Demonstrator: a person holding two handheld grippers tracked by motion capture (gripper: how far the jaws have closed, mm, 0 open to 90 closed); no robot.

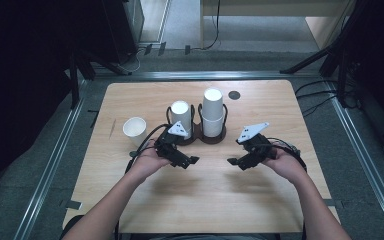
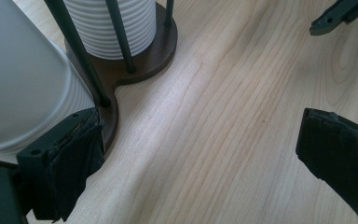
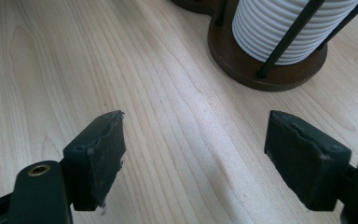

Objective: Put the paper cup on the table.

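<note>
Left hand-held gripper (image 1: pixel 189 161) wide open, empty, just before cup holder (image 1: pixel 200 136) | right hand-held gripper (image 1: pixel 236 162) likewise | cups (image 1: pixel 213 117) stand in holder on table (image 1: pixel 200 200) | risk: my jaw may snag a holder rod, tipping cups

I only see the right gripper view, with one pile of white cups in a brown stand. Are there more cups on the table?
Observer: Yes. The high view shows a loose cup standing open end up on the table, left of the holder.
Operator: Is my pile the tall one?
Observer: Yes, the right stack is taller than the left stack beside it in the same holder.
Operator: What is the other gripper doing?
Observer: The left gripper is open and holds nothing, low over the table in front of the left stack.
</note>
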